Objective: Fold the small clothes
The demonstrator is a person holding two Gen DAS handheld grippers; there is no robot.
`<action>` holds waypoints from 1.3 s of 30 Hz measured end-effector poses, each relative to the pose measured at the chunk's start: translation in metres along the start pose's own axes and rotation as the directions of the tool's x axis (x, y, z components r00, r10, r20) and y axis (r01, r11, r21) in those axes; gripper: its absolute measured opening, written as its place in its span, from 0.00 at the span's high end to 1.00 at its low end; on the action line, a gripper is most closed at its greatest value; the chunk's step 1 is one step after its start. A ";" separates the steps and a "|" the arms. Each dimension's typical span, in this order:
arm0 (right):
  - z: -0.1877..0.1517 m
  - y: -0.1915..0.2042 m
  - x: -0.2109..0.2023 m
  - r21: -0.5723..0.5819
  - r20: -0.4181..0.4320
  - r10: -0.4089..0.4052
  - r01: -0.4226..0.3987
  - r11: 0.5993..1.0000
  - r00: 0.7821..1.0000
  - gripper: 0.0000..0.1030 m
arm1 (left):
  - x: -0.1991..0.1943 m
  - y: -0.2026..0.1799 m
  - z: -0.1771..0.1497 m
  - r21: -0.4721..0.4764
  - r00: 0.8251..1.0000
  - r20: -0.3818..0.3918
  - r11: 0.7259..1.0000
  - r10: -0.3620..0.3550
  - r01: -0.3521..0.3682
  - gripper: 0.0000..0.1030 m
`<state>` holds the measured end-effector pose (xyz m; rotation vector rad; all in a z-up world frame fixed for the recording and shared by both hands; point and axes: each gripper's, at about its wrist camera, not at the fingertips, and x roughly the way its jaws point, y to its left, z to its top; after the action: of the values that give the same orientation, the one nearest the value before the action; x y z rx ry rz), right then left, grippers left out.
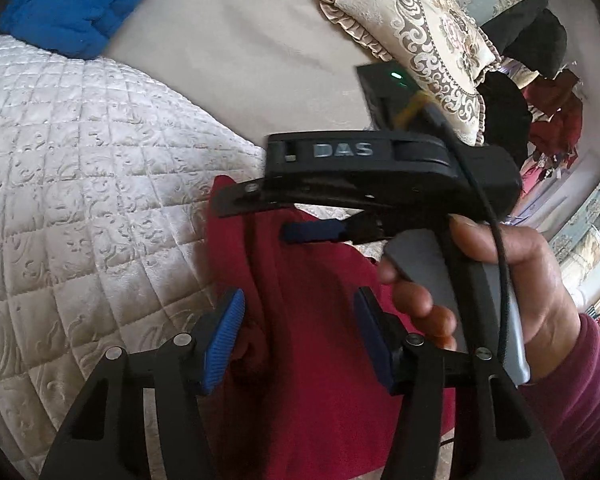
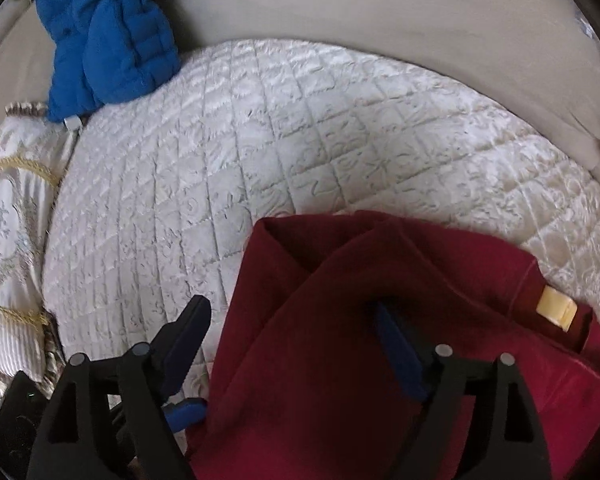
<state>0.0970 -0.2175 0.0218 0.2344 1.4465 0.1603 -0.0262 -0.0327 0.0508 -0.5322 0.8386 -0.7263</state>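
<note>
**Both Grippers Spread Over Red Garment**

Left gripper [image 1: 298, 338] hovers wide open above the crumpled dark-red knit garment [image 2: 340, 360]. Right gripper [image 2: 292, 344], hand-held [image 1: 512, 280] level, gapes wide, straddling it. The garment lies on the white quilted bedcover [image 2: 260, 140]; blue padded jacket [image 2: 104, 32] beyond.

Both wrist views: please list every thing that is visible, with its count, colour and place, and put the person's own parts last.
Dark red fabric garment: one, dark red, on the quilt under both grippers; pale yellow tag near its right edge.
White quilted bed cover: one, white, across the middle.
Blue padded garment: one, blue, crumpled at the quilt's far left edge.
Beige plain sheet: one, beige, beyond the quilt.
Ornate frilled cushion: one, cream and brown, upper right in the left view.
Dark clothes pile: black and red, far right, count unclear.
Left gripper: black, blue pads, fingers open over the garment.
Right gripper: black, fingers open.
Right hand: holds the right gripper's handle.
</note>
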 end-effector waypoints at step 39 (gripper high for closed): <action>-0.039 -0.012 -0.028 -0.031 0.123 -0.021 0.025 0.999 0.992 0.75 | 0.009 -0.020 -0.021 0.200 0.960 -0.100 0.950 0.261 -0.238 0.41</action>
<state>0.0549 -0.2340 0.0412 0.1976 1.3229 0.1480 -0.0460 -0.0557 0.0482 -0.2077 0.9250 -0.6004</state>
